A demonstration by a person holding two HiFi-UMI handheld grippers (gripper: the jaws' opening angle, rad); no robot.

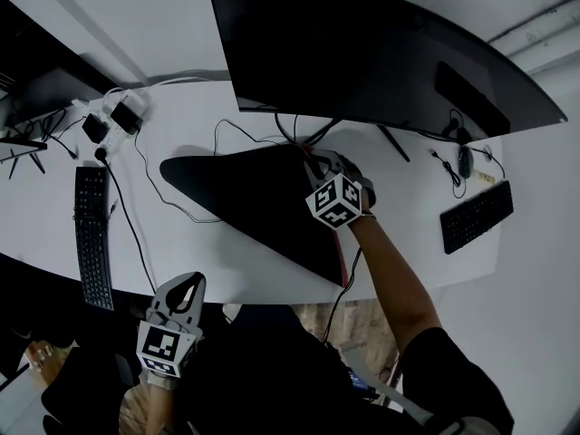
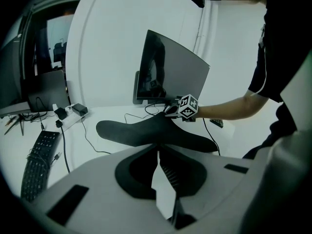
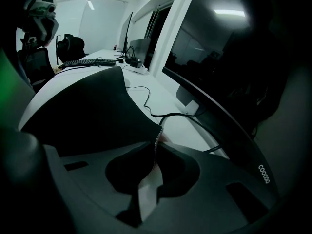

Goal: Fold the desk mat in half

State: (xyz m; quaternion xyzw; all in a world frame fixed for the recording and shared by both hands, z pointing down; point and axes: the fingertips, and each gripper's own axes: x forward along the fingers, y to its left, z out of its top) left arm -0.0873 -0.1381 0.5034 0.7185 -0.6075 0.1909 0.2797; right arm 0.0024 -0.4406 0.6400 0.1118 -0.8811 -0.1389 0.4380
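The desk mat (image 1: 245, 193) is laid on the white surface (image 1: 199, 107), just in front of the wide curved monitor (image 1: 362, 53). Its rounded left end and its near right corner are left lying flat. Its far right part is raised off the surface into a peak, so a slanted dark sheet is seen from above.

The raised edge is pinched by the right tongs (image 1: 314, 163). Their jaws are closed on the mat's stitched rim with only its thickness between them, as is shown plainly in the right gripper view.

The left tongs (image 1: 190, 284) are held off the near edge of the surface, to the left and well apart from the mat. Their tips are pressed together and nothing is held between them.

A thin cable (image 1: 136, 193) is run across the surface just left of the mat. A dark keyboard (image 1: 91, 234) is set at the far left and a second keyboard (image 1: 476, 216) at the right. A power strip (image 1: 113, 120) is placed at the far left corner.
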